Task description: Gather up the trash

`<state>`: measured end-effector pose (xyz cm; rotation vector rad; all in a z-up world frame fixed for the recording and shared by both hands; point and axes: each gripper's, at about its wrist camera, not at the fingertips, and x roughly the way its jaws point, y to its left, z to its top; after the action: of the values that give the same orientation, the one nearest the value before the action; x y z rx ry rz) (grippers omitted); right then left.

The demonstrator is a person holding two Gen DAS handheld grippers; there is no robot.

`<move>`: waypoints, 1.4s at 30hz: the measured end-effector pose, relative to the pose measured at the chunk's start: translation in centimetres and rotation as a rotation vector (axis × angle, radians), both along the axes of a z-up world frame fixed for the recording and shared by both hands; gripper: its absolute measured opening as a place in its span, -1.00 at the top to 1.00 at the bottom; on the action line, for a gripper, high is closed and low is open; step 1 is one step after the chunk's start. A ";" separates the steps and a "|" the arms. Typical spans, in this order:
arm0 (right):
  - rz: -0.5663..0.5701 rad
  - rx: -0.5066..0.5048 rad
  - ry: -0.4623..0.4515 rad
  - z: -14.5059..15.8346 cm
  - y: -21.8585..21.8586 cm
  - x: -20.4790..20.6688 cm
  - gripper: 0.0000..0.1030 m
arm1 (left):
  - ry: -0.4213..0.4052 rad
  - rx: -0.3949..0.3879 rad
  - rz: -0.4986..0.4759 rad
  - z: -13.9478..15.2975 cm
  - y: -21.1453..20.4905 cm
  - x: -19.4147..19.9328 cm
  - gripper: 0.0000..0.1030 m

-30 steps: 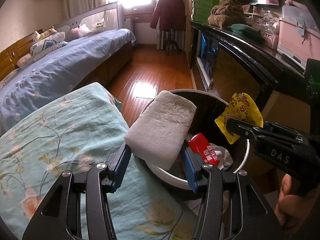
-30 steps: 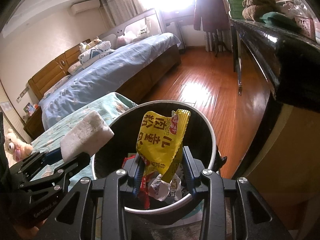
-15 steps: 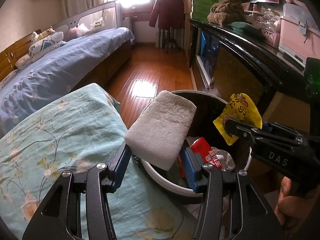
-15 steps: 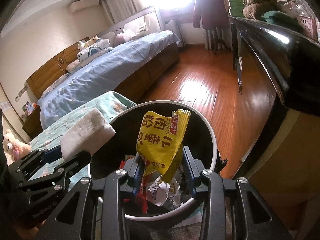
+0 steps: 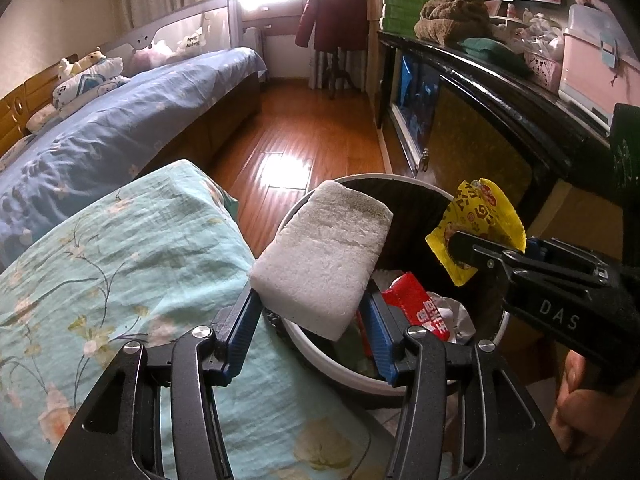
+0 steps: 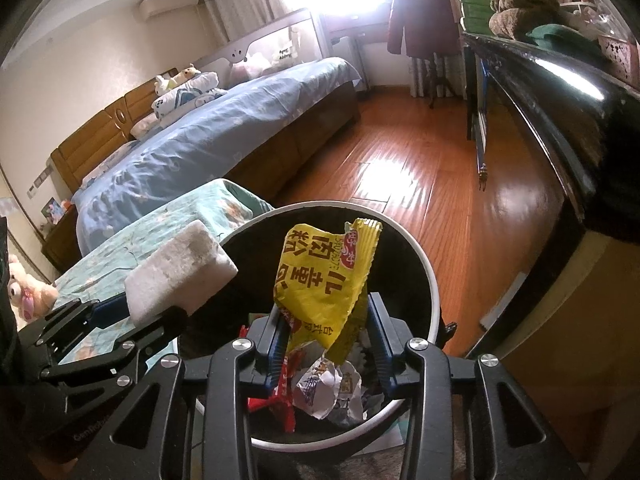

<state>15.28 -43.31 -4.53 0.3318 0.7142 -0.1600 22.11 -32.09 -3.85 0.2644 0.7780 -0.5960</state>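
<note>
My left gripper (image 5: pixel 312 312) is shut on a white foam block (image 5: pixel 324 256) and holds it over the near left rim of a round white trash bin (image 5: pixel 316 346) with a dark inside. My right gripper (image 6: pixel 328 320) is shut on a crumpled yellow snack wrapper (image 6: pixel 324 276) and holds it above the bin's (image 6: pixel 430 276) opening. The foam block also shows in the right wrist view (image 6: pixel 180 272), and the yellow wrapper in the left wrist view (image 5: pixel 480 220). A red wrapper (image 5: pixel 416 304) and crumpled white paper (image 6: pixel 328 388) lie inside the bin.
A low surface with a teal flowered cloth (image 5: pixel 100 264) touches the bin's left side. A bed with a blue cover (image 5: pixel 120 120) stands behind it. A long dark cabinet (image 5: pixel 500 120) runs along the right. Wooden floor (image 5: pixel 304 136) lies between them.
Both grippers keep their hold. The views have shifted slightly, with the bin a little lower and nearer in the right wrist view.
</note>
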 end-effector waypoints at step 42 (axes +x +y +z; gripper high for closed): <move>0.031 0.008 -0.201 2.9 9.9 -9.7 -0.80 | -0.056 -0.180 0.263 1.1 16.6 -9.2 -0.40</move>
<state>5.59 -33.41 -1.61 0.3389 0.5210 -0.0931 12.87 -15.50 -2.77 0.0118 0.6863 -0.4047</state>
